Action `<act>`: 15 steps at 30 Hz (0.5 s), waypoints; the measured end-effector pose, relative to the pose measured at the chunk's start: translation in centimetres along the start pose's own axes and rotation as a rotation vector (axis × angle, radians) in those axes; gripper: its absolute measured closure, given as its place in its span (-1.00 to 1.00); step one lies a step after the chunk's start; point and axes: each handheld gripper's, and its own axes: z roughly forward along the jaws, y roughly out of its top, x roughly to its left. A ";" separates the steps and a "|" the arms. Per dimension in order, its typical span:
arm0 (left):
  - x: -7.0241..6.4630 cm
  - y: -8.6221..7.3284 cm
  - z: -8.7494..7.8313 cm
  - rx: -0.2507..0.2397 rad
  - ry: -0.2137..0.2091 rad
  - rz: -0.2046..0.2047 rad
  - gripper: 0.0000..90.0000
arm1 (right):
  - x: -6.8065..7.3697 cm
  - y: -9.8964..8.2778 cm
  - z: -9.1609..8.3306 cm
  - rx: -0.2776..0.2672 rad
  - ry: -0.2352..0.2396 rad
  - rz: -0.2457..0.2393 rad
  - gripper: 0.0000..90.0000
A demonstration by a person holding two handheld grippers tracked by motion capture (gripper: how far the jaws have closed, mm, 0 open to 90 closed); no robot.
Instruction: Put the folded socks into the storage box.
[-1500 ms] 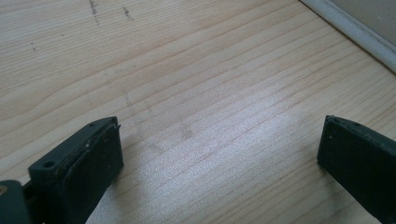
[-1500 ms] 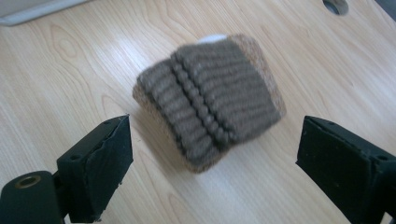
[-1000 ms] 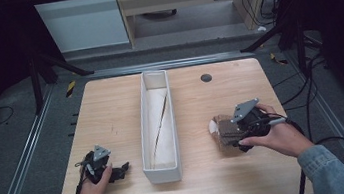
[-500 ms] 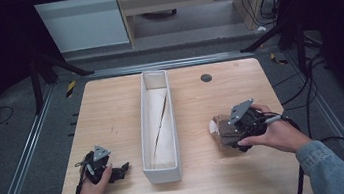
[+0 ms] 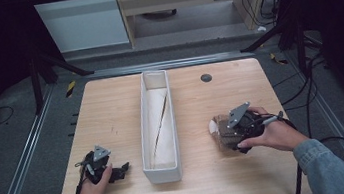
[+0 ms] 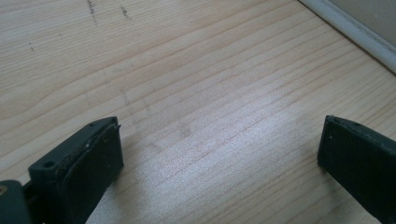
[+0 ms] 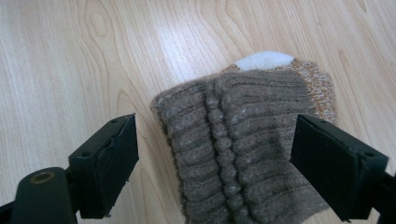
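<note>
Right gripper view: the right tongs (image 7: 215, 158) stand spread, and their jaws have just been closing a little around a folded sock (image 7: 243, 154) that lies between them; the left pad is apart from the cloth, and the right pad sits at its edge, whether touching I cannot tell. The sock is a thick brown knit with raised ribs and a beaded cable down its middle; its far end turns speckled orange-tan with a white patch at the tip. It lies flat on the pale, grained wood of the counter (image 7: 70, 56).

In the left gripper view, the left tongs (image 6: 219, 158) are released, jaws wide apart over bare wood, their black pads matte and a little scuffed.

In the high view, the sock (image 5: 217, 130) rests on the right half of the counter, well apart from a long, narrow white box (image 5: 156, 124) set lengthwise along the middle. Beyond it, a small dark round disc (image 5: 206, 78) sits near the far edge.
</note>
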 end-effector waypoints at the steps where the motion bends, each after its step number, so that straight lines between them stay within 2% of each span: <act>1: 0.0 0.0 0.0 0.000 0.000 0.000 -1.00 | 0.0 0.0 0.0 0.003 -0.001 0.002 -0.66; 11: 0.0 0.0 0.0 0.000 0.000 0.000 -1.00 | -0.5 0.0 -0.2 0.007 0.006 -0.010 -0.58; 15: 0.0 0.0 0.0 0.000 0.000 0.000 -1.00 | -0.5 -0.4 0.4 0.032 0.013 -0.024 -0.55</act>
